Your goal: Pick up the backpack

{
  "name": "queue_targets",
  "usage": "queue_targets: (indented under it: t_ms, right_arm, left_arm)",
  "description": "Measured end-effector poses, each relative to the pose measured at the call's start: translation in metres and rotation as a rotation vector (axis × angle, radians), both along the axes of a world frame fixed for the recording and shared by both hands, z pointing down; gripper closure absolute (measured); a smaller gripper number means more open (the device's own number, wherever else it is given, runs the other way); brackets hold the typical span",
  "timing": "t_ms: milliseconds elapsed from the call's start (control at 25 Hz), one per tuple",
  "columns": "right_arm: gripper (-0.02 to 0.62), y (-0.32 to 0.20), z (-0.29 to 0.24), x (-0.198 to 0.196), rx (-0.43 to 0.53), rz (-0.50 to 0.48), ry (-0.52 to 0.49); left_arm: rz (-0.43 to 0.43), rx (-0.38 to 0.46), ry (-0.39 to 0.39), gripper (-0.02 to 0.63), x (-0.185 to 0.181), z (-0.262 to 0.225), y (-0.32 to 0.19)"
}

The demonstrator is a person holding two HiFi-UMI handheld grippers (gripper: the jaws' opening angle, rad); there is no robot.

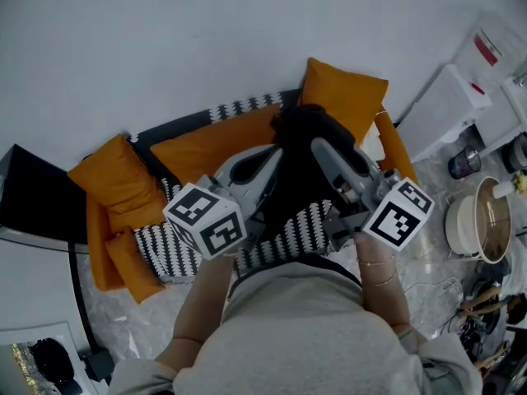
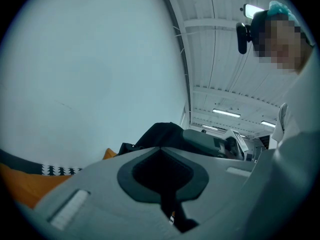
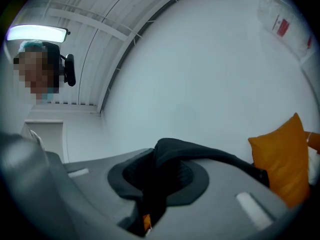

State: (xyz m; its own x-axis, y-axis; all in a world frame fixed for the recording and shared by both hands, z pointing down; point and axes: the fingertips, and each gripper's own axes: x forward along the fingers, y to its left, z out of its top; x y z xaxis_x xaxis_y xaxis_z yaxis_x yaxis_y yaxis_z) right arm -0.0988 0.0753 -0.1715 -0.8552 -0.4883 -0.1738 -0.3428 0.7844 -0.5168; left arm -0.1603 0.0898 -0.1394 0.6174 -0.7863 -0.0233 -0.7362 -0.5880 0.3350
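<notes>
A black backpack (image 1: 298, 179) hangs between my two grippers, above an orange sofa (image 1: 210, 142). From the left, my left gripper (image 1: 273, 161) reaches to the bag's side; in the left gripper view its jaws (image 2: 161, 151) stand together with dark fabric in the slit, and the backpack's bulk (image 2: 159, 133) rises just beyond. My right gripper (image 1: 319, 148) comes in from the right. In the right gripper view a black strap (image 3: 200, 151) runs over the jaw and down between the jaws of the right gripper (image 3: 154, 156), which is shut on it.
A black-and-white patterned blanket (image 1: 165, 249) covers the sofa seat, with orange cushions (image 1: 344, 97) at both ends. White boxes (image 1: 449, 109) and a white pot (image 1: 482, 220) stand to the right, cables (image 1: 486, 311) lie below them. A pale wall (image 3: 210, 74) is behind.
</notes>
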Motion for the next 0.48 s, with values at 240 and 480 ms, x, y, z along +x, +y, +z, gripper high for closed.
queue_targets:
  t_ms: [240,480]
  right_arm:
    - [0.523,0.0034,0.0036,0.0021,-0.009,0.007,0.001]
    - [0.525,0.0057,0.0096,0.0051,-0.024,0.015,0.002]
  left_arm:
    - [0.01,-0.008,-0.007,0.6,0.005,0.0013,0.0043]
    - [0.026,-0.027,-0.001,0.6,0.009,0.0091,0.006]
